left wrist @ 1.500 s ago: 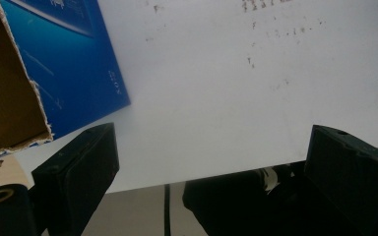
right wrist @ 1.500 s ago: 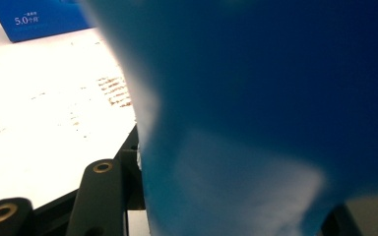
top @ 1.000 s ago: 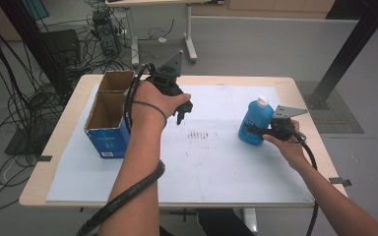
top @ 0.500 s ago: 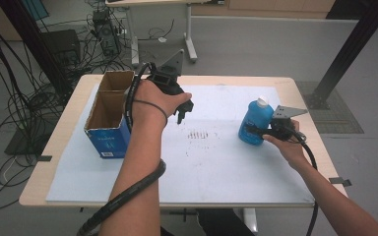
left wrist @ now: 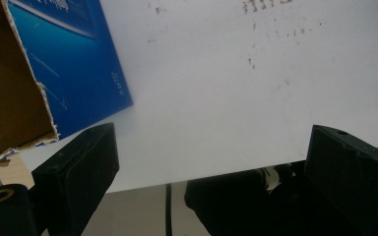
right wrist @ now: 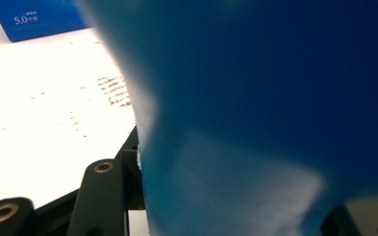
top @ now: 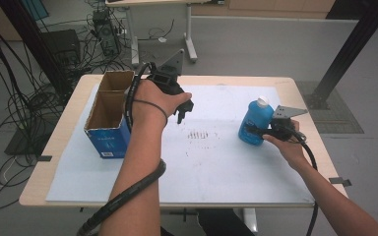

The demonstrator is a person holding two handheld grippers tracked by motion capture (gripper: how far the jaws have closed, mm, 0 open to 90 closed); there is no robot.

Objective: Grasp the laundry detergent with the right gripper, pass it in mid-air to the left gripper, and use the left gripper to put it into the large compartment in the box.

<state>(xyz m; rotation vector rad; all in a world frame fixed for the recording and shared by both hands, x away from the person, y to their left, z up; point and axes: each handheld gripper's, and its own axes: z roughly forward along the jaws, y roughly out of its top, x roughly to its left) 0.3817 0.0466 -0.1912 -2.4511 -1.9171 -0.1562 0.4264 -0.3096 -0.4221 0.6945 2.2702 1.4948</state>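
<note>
My right hand-held gripper (top: pixel 256 132) was closed tight on the blue bottle (top: pixel 256 123), with one jaw pressed on each side of its lower part. The bottle stood upright on the white sheet (top: pixel 216 162) that covered the table (top: pixel 54 147), over on my right side and near the sheet's right edge. It had a white cap (top: pixel 262 102) on top. In the right gripper view the bottle (right wrist: pixel 275 108) was so close that it looked like a big blue blur, and I could see my black jaws hugging it at the bottom. My left hand-held gripper (top: pixel 182 114) was held up above the table with its jaws pointing down at the sheet. Its jaws were wide apart and had nothing in them. In the left gripper view I saw the bare white sheet (left wrist: pixel 226 88) between my two jaws. An open cardboard box (top: pixel 109 115) sat on the left part of the table, just beside my left hand (top: pixel 152 98). It was blue on the outside and brown on the inside, and its top edge looked torn in the left gripper view. The box (left wrist: pixel 44 73) and the bottle were well apart, with some small dark marks (top: pixel 201 135) on the sheet between them. A black cable (top: pixel 128 191) ran along my left arm.
</note>
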